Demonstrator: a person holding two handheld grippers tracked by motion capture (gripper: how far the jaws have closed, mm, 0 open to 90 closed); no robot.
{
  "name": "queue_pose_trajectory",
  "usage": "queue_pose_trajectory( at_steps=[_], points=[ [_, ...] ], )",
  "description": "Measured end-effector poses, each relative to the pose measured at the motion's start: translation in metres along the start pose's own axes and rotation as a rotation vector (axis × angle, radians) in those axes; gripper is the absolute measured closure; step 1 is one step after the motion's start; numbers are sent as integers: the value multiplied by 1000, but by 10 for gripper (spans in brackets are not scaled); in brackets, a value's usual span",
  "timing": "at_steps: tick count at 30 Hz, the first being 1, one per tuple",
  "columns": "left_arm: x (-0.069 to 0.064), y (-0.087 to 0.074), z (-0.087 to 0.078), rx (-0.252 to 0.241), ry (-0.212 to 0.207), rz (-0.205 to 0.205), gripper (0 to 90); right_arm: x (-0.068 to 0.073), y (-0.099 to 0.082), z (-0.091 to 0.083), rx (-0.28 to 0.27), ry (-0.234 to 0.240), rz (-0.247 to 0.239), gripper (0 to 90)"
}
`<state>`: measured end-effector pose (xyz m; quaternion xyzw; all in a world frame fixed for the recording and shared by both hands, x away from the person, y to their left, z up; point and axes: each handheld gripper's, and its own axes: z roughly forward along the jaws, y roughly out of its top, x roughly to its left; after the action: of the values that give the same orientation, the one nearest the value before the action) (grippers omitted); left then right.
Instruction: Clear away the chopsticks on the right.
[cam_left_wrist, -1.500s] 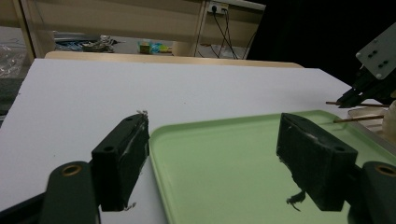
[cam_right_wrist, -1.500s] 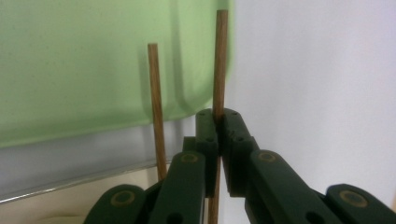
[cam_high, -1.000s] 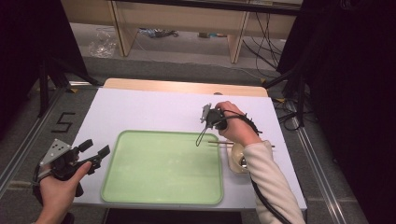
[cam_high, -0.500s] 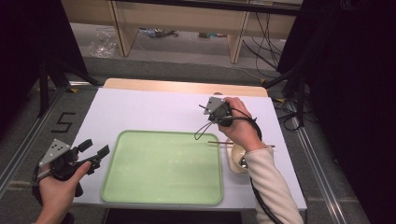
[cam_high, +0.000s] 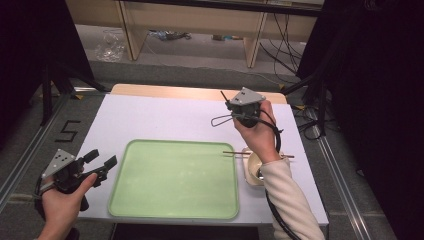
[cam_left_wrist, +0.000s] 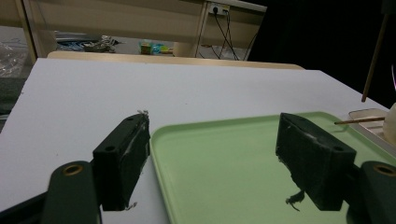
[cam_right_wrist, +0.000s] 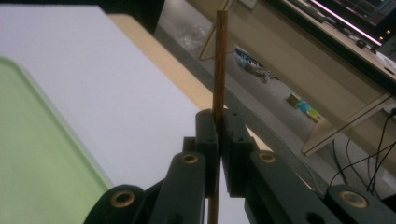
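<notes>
Brown wooden chopstick clamped upright in the right claw — raised over the white worktop at two o'clock of the green tray, left claw spread wide, nothing in it, at the tray's nine o'clock edge, second chopstick across a small dish at three o'clock.

**Three cameras, one table**

The table is seen from above the near side, facing forward and down. The green tray is viewed low and close from its left, and is shared by all three views. The right gripper's camera is aimed toward the far shelving.
</notes>
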<state>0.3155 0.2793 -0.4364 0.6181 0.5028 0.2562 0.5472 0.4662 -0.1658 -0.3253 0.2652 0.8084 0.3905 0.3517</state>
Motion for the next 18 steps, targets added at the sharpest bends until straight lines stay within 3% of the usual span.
queue_pose_trajectory(
  at_steps=[3,5,7,8,11,16,18],
  points=[
    [0,0,0,0,-2,0,257,-4,2,-6,-44,-25,43,876],
    [0,0,0,1,0,-1,258,-4,3,-8,-45,-8,83,875],
    [0,0,0,0,-2,-1,258,-7,4,-9,-60,-15,73,876],
    [0,0,0,0,-2,-1,258,-5,4,-9,-54,-7,127,876],
    [0,0,0,2,0,0,258,-5,5,-11,-60,-8,172,876],
    [1,0,0,1,-2,-1,258,-6,10,-21,-119,-19,239,876],
    [1,0,0,1,-3,-1,258,-6,13,-26,-136,2,271,875]
  ],
)
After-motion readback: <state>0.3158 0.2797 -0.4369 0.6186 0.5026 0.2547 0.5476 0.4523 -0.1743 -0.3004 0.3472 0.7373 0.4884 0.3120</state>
